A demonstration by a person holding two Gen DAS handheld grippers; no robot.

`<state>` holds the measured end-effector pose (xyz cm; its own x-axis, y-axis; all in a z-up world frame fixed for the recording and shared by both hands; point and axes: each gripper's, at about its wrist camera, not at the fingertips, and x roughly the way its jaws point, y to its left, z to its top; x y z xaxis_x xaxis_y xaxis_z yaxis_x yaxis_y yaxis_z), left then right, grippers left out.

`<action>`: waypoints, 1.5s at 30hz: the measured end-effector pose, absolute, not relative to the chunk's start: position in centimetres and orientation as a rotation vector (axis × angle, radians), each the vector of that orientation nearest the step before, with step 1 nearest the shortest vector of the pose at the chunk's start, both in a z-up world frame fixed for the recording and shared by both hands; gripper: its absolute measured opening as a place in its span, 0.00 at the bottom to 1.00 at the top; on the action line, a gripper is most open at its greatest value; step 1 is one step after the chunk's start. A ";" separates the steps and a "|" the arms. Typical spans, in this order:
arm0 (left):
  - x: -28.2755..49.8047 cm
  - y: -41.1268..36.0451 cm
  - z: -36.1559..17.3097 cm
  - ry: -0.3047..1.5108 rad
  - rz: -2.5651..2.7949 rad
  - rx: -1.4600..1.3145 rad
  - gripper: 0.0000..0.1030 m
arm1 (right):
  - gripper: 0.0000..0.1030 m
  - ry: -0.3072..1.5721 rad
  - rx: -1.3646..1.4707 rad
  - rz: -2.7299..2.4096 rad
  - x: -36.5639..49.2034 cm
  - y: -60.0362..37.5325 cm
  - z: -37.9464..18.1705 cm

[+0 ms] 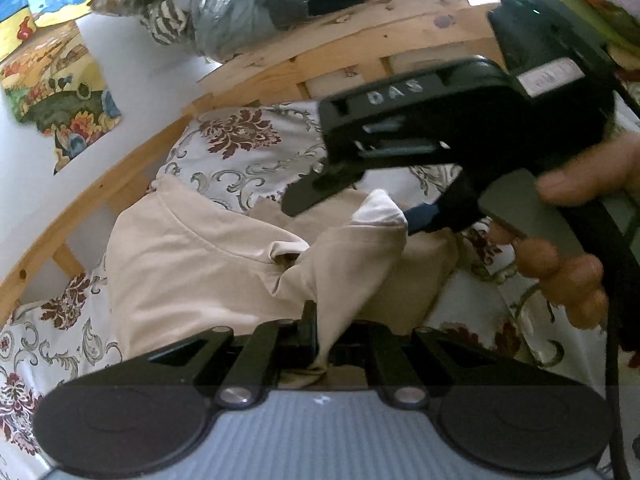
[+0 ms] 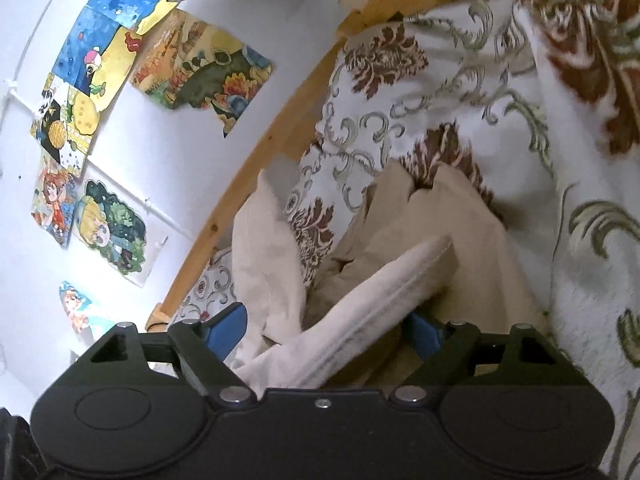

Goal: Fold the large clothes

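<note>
Left gripper (image 1: 316,344) pinches beige garment (image 1: 192,264), frame bottom; right gripper (image 2: 320,328) gapes around white hem. Close squarely, keep tension.

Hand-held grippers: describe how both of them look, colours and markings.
The left hand-held gripper has black linkage arms with silver rivets, round black discs either side, and a ribbed grey body. The right hand-held gripper has the same black linkage and discs with blue fingers. From the left wrist view its black casing carries white letters "DAS", a pale label and a black cable.
</note>
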<state>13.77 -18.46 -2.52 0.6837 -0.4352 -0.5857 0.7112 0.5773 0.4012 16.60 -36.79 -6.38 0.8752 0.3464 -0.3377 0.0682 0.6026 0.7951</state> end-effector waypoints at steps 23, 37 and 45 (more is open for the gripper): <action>12.4 -18.2 -4.1 0.393 -0.755 0.763 0.04 | 0.38 0.546 0.595 0.261 21.3 -33.7 -5.7; 11.4 -20.6 -2.2 0.250 -0.834 0.744 0.04 | 0.04 0.318 0.517 0.192 18.5 -35.2 -1.7; 14.9 -20.4 -3.3 0.463 -0.942 0.554 0.16 | 0.04 0.497 0.550 0.051 19.7 -38.6 -5.0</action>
